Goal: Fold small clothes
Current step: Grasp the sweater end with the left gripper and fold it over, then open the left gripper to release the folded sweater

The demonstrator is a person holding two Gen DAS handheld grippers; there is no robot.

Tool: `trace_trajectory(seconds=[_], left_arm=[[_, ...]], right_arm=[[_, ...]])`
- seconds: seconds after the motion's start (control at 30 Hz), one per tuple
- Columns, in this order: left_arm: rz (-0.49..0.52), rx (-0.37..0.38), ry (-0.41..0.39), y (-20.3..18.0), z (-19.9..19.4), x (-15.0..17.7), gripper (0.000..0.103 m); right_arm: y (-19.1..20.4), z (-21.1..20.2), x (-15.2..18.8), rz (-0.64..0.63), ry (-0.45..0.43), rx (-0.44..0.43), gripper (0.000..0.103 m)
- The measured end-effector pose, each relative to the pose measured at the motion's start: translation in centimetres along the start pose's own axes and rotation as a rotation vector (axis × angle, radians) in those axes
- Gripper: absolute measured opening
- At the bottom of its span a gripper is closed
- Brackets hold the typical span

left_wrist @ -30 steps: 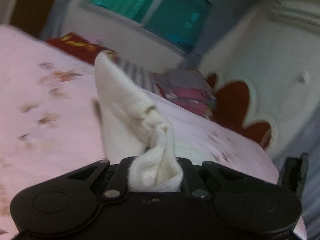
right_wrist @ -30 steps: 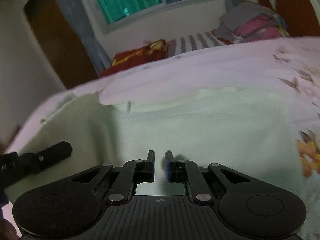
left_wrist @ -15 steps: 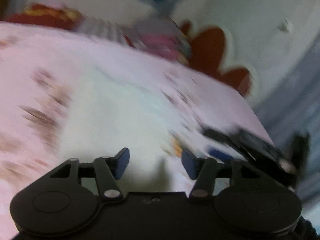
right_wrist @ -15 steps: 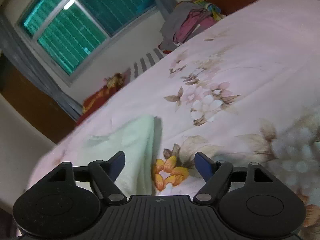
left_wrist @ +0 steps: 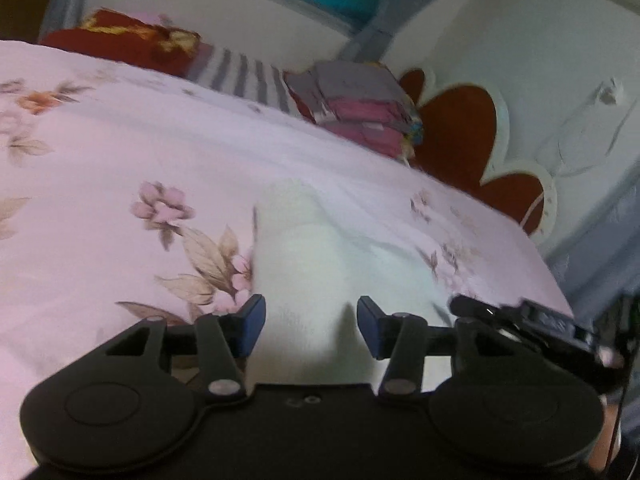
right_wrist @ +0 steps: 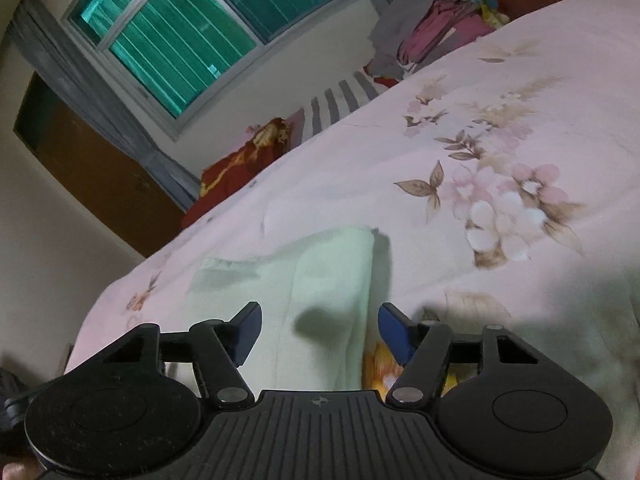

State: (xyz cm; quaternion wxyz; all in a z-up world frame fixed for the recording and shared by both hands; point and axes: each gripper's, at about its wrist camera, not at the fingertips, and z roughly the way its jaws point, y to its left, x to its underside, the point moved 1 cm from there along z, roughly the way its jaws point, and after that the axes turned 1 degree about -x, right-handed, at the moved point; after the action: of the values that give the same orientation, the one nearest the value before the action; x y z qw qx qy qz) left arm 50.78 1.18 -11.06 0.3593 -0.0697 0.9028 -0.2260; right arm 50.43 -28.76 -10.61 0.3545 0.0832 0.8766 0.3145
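Here, my left gripper [left_wrist: 310, 326] spread wide and empty over the folded white garment [left_wrist: 316, 264], my right gripper [right_wrist: 320, 330] likewise wide, floral pink bedsheet [left_wrist: 120, 152] beneath.

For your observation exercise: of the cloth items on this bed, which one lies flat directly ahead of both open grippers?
The pale white folded garment, alone on the pink floral bedsheet; the grey-and-pink clothes pile sits far back by the headboard.

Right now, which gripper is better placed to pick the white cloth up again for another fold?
Probably the left gripper: it is open with the white cloth centred between its fingers. The right gripper, also open, sits nearer the cloth's edge.
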Motion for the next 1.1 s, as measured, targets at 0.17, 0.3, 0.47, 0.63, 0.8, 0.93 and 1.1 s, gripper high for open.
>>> trace_trajectory(seconds=[0.17,0.3,0.47,0.63,0.8,0.93,1.1], left_arm=[[0.007,-0.047,-0.043,0.8,1.3,1.3,0.038],[-0.096,-0.033,-0.098,1.4,0.3,3.5,0.037],[-0.144,-0.110,0.021,0.7,3.3,1.4,0.055],[-0.101,-0.064,0.018,1.0,2.1,0.6,0.050],[-0.073,-0.003,-0.066,3.1,-0.1,-0.2,0.048],[-0.046,0.010,-0.021,3.6,2.2,-1.4,0.040],[-0.010,0.047,-0.012,2.5,3.0,-1.9,0.026]], right_arm=[[0.4,3.2,-1.0,-0.038,0.076,0.028,0.018],[4.1,2.2,-1.3,-0.269,-0.002,-0.008,0.009],[4.1,4.5,-1.5,-0.395,0.022,0.153,0.009],[0.7,4.9,-1.5,-0.219,0.022,0.181,0.016],[2.0,0.5,-1.2,-0.182,-0.038,0.073,0.072],[2.5,2.2,-0.3,-0.189,0.072,0.075,0.062],[3.9,3.0,0.5,-0.320,0.073,0.104,0.005]])
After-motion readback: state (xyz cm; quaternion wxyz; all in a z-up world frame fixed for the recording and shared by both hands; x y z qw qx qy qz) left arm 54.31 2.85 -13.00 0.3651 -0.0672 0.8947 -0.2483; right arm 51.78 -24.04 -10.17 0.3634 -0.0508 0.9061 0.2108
